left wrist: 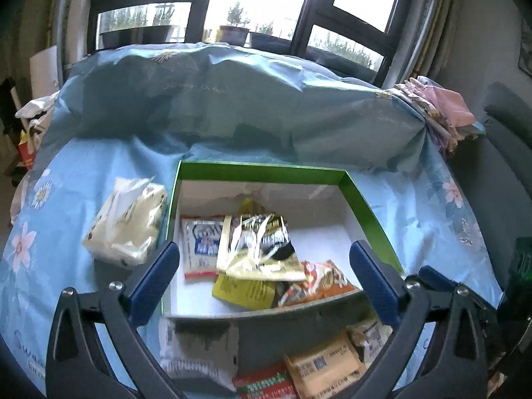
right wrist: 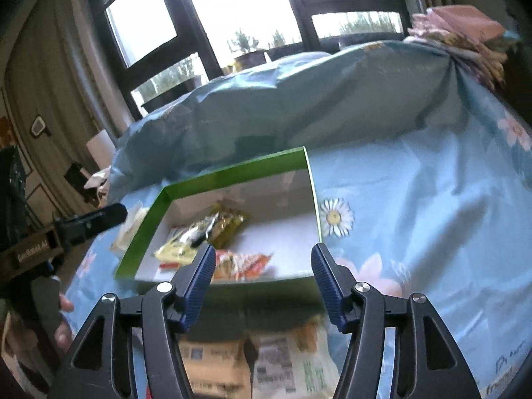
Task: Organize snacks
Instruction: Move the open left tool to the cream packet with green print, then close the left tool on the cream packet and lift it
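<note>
Both my grippers are empty above the box's near wall: left gripper wide, right gripper half spread. 4 snacks lie inside; the loose packets lie this side of the box, below both jaws, nearer the right.

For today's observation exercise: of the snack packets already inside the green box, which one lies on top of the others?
The shiny gold-and-silver packet: it overlaps the white-and-red packet, the yellow packet and the orange packet.

A home: floral bedsheet, folded laundry, potted plants outside window.
</note>
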`<state>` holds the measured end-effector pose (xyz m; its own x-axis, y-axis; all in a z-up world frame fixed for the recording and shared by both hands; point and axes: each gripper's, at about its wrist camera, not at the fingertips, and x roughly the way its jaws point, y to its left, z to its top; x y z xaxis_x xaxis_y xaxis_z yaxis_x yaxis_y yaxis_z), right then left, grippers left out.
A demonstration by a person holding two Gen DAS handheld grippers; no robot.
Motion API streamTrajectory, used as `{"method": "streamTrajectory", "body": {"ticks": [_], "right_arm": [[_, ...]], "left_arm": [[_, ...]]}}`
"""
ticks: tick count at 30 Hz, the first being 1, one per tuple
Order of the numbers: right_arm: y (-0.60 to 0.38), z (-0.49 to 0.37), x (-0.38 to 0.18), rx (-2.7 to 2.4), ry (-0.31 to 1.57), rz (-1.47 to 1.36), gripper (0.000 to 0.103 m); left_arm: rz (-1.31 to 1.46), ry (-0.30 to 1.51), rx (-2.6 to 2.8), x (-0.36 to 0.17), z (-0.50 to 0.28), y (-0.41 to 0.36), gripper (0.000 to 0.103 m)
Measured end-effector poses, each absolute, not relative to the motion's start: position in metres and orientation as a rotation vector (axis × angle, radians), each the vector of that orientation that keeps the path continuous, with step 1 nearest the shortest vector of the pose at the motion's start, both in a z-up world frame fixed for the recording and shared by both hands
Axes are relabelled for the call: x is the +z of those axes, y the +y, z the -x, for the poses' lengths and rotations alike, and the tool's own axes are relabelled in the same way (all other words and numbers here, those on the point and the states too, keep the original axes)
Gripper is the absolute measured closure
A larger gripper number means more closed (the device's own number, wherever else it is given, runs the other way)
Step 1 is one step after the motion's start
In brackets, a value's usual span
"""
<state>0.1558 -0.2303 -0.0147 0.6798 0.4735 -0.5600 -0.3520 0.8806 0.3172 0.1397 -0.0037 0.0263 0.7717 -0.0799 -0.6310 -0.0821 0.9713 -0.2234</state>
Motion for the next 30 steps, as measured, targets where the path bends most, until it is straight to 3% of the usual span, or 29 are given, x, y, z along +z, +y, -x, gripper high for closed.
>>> {"method": "streamTrajectory", "body": {"ticks": [16,30], "right_arm": [[-0.292,-0.124,-0.062,0.468,0.786,-0.326,0.042],[-0.295,-0.135,-0.085,0.571,0.862,-0.373,0.042]], "left_arm": [[0.489,0.874,-0.436,-0.022,-0.099,-0.025,0.0],[0.631,1.035,-0.662,-0.033,-0.131,-0.084,0.001]]}}
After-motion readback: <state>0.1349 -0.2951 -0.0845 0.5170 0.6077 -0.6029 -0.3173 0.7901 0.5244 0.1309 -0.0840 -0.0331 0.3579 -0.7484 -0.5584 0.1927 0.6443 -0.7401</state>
